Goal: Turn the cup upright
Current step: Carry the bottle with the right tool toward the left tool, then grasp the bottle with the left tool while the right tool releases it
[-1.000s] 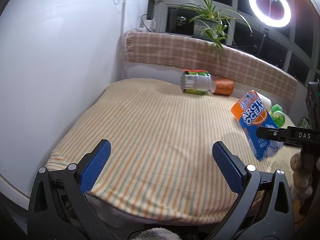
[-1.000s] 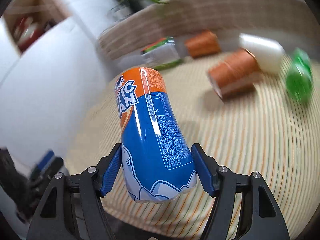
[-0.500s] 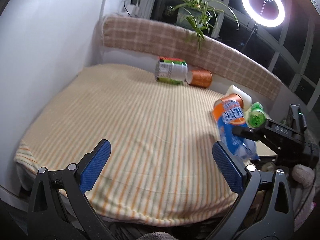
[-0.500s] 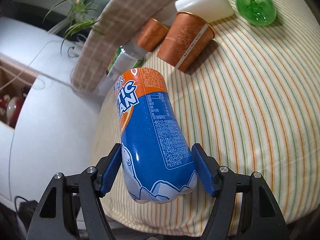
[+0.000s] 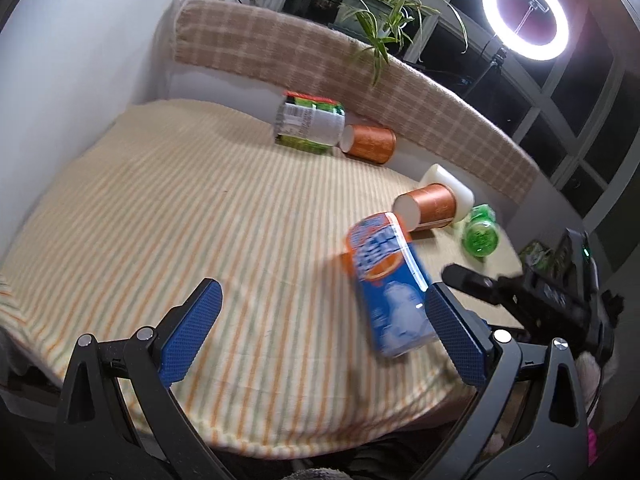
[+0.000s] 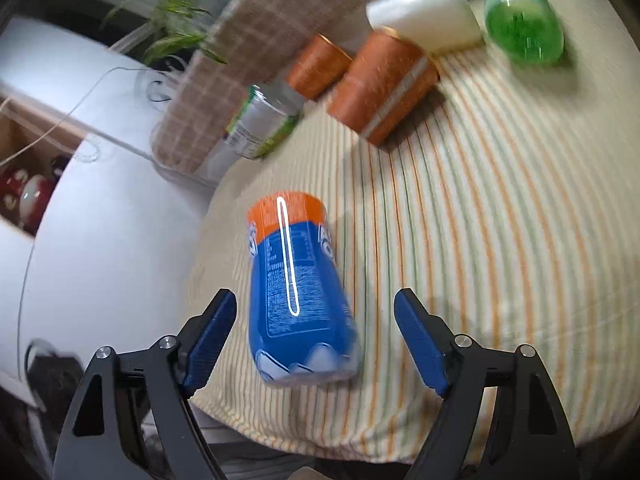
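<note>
The left gripper [image 5: 320, 330] hangs over the bench's [image 5: 160, 208] near edge, fingers spread wide on nothing. The blue and orange cup [image 6: 298, 300] stands near that edge between the right gripper's [image 6: 316, 340] parted fingers, which are clear of its sides.

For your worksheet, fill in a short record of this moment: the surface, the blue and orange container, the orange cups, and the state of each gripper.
surface: striped cloth
blue and orange container: between the open fingers of the right gripper, not clamped
orange cups: two, near cup and far cup, both on their sides
left gripper: open, empty
task state: no cup upright yet
</note>
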A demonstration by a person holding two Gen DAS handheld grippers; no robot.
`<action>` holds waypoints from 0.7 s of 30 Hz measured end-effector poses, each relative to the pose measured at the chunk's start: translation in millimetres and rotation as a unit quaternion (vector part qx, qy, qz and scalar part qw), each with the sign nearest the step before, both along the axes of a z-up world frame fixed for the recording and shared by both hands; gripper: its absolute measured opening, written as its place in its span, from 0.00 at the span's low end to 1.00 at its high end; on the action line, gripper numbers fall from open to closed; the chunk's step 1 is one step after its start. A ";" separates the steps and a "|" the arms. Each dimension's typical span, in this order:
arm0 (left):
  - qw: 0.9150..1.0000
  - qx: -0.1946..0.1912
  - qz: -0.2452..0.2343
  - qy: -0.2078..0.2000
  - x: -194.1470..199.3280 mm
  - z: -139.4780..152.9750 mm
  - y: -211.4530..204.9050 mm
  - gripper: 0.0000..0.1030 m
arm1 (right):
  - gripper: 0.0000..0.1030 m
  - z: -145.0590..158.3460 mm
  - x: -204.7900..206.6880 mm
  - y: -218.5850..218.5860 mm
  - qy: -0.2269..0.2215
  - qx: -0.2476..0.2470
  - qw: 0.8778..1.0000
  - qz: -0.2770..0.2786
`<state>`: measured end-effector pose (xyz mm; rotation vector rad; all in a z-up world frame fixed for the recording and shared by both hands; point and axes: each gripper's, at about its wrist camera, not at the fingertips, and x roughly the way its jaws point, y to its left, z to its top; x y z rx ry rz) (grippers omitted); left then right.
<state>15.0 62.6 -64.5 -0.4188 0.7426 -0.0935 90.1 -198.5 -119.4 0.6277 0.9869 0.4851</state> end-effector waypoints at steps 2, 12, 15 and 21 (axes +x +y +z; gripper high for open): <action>1.000 -0.023 -0.015 0.007 10.9 0.4 0.1 0.99 | 0.79 12.7 -10.5 -8.7 -0.038 -0.025 0.999 0.005; 0.974 -0.188 -0.088 0.090 77.6 -21.3 -9.1 0.92 | 0.79 39.5 -72.0 -66.7 -0.145 -0.177 0.972 -0.054; 0.966 -0.208 -0.098 0.115 93.3 -32.2 -17.3 0.83 | 0.79 34.4 -78.5 -83.1 -0.134 -0.181 0.971 -0.078; 0.957 -0.232 -0.090 0.147 113.3 -55.5 -24.4 0.80 | 0.79 28.0 -85.0 -103.6 -0.117 -0.176 0.973 -0.098</action>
